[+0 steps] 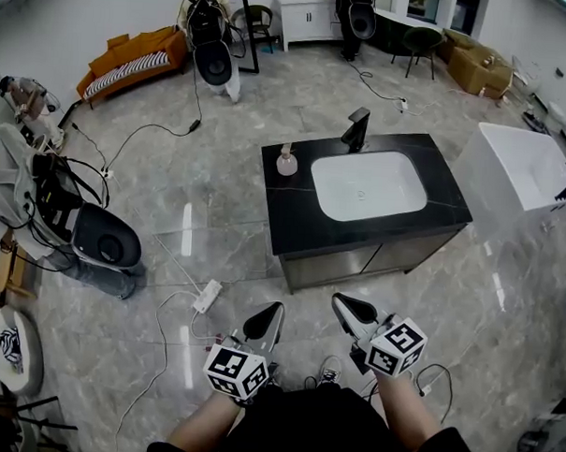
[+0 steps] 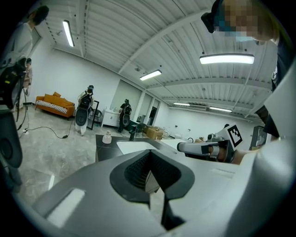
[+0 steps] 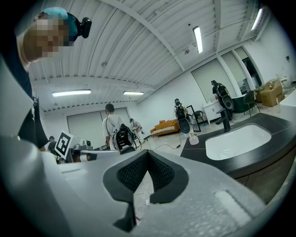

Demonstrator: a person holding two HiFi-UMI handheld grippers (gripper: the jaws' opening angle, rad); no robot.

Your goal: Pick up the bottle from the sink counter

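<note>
Black sink counter (image 1: 292,225) stood ahead, white basin (image 1: 369,187) in its middle. Left gripper (image 1: 275,311) and right gripper (image 1: 341,303) were short of near edge, both with jaws pressed together, nothing between. Bottle (image 1: 287,161) sat on far left corner, well apart from both, almost straight ahead of left gripper, which seemed nearer. Bottle stood upright, long axis vertical, neck up.

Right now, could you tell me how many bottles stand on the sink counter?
1: the bottle stands near the counter's far-left corner, left of the faucet; none seems hidden.
</note>
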